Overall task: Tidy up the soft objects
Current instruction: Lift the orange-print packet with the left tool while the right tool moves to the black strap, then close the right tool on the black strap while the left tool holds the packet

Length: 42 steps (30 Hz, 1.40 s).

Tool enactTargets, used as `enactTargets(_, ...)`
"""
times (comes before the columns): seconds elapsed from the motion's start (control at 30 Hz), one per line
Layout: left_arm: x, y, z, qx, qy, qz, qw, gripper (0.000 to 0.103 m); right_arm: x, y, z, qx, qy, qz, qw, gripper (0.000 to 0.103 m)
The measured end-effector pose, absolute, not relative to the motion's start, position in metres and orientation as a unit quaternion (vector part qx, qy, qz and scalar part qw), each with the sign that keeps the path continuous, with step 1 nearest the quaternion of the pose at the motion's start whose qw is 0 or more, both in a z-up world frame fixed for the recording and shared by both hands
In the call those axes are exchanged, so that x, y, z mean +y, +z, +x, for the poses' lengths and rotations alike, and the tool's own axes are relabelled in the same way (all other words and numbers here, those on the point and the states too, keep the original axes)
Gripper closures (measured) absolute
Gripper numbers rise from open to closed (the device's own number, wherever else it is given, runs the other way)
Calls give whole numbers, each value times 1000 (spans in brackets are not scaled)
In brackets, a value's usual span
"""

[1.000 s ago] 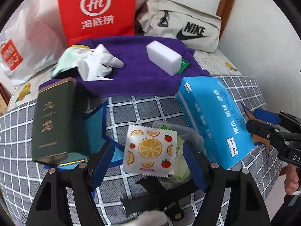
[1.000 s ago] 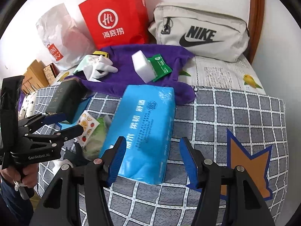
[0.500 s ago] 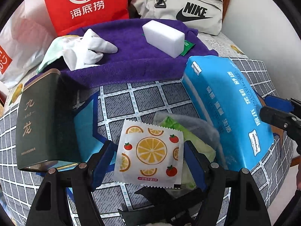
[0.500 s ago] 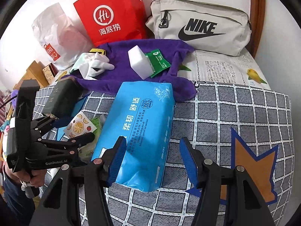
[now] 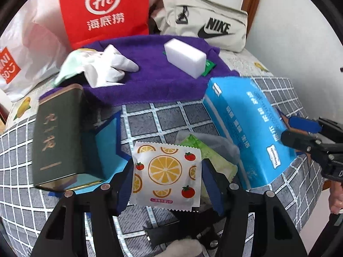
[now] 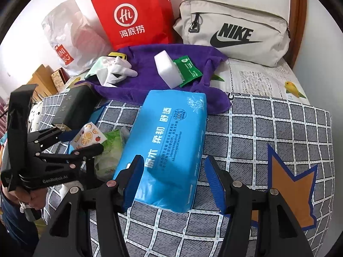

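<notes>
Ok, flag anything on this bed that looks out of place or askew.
The dark green tin stands out: it is hard and boxy among soft things, and lies tilted, propped on a blue box. The blue tissue pack lies diagonally, one corner on the purple towel. Nothing looks spilled or torn.

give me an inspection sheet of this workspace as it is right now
surface: bed with grey checked cover, a star shape printed on it
job's things: fruit-print packet lying partly on a green packet; blue tissue pack; white sponge block and white gloves on the purple towel
clutter: dark green tin, red paper bag, white plastic bag, beige Nike bag
grippers: left gripper has just been closing, fruit-print packet between its pads, which look to touch its edges; right gripper open astride the near end of the tissue pack
cables: nothing seen
surroundings: white wall, wooden bedpost, boxes beside the bed
</notes>
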<state>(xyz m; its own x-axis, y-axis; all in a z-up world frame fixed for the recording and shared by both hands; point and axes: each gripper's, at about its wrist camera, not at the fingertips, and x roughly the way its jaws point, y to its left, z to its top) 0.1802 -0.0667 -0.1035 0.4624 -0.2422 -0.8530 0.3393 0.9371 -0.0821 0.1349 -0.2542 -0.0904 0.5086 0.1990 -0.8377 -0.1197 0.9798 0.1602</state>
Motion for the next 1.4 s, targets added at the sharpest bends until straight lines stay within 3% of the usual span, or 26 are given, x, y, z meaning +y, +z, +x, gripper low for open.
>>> enactTargets(0.6, -29, -81, 142, 457, -161, 14, 875, 45, -212, -74, 93, 465, 131, 6, 876, 45)
enactTargets(1.4, 49, -100, 112, 452, -110, -38, 884, 45, -122, -128, 75, 481, 201, -93, 848, 45)
